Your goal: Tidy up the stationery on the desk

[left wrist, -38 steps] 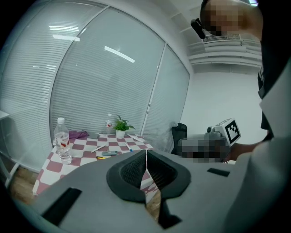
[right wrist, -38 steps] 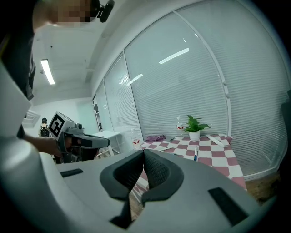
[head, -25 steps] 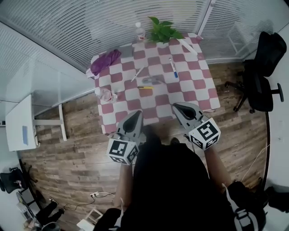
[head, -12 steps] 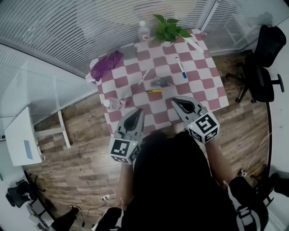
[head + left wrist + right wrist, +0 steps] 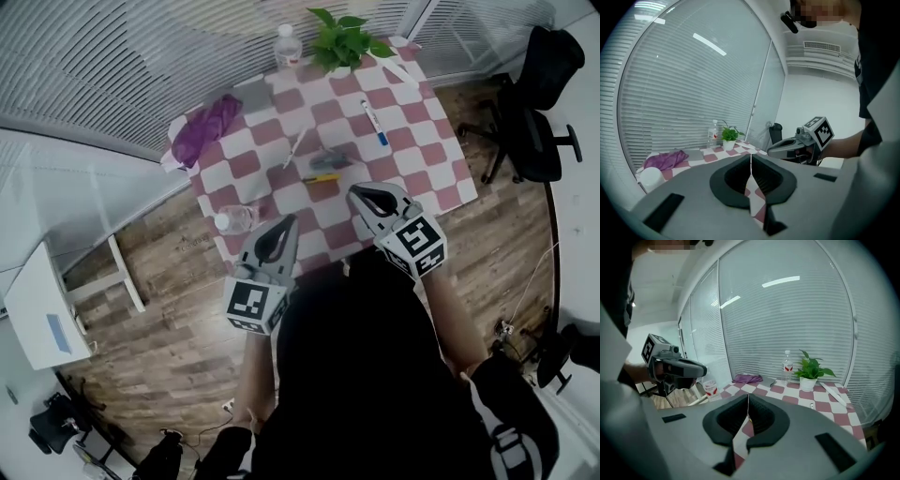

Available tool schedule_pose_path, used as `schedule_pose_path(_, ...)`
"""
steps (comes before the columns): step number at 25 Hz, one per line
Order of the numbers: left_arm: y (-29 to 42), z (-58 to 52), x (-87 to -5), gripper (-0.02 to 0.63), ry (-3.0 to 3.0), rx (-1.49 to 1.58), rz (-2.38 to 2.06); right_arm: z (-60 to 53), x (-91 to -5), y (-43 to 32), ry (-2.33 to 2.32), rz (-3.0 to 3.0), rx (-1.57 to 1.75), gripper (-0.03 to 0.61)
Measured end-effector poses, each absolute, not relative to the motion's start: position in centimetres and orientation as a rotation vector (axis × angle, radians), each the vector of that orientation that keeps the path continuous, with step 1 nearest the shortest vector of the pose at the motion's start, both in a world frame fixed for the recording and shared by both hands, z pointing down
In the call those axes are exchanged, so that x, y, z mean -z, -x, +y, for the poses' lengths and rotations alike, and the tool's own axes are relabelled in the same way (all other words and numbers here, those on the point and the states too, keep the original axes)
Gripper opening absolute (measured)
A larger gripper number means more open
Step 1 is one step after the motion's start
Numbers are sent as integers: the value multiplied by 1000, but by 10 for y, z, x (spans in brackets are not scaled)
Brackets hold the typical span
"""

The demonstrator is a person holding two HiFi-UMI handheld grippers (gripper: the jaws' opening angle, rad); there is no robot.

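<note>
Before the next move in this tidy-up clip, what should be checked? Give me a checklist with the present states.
1. Left gripper empty: ok.
2. Right gripper empty: ok.
3. Jaws open for a pick: not ok, both shut.
4. Yellow pen uncovered, ahead of the right gripper: ok.
5. Near bottle apart from the left gripper: ok.
6. Where the stationery should go: cannot tell.

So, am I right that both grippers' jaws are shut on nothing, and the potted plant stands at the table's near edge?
Not quite: the potted plant stands at the table's far edge, as the head view shows. The left gripper and right gripper do have jaws shut on nothing.
</note>
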State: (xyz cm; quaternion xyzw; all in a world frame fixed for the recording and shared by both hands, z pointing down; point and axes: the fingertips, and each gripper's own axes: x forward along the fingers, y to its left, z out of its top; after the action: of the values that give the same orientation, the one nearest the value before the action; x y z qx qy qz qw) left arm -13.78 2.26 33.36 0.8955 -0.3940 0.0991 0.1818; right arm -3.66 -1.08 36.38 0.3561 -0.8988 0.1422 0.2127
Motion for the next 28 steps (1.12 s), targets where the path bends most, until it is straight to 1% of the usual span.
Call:
schedule_pose_path(8, 130, 5, -351, 35, -2530, -339, -1048, -28, -408, 36, -968, -2412, -442, 23)
schedule_pose_path(15, 131, -16, -345, 35, -2476, -287, -1109, -35, -447, 39, -868, -2365, -450, 23)
schedule_pose_path(28, 120, -8, -367, 35, -2355, -319, -1138, -46, -508, 46, -680, -2308, -436, 23)
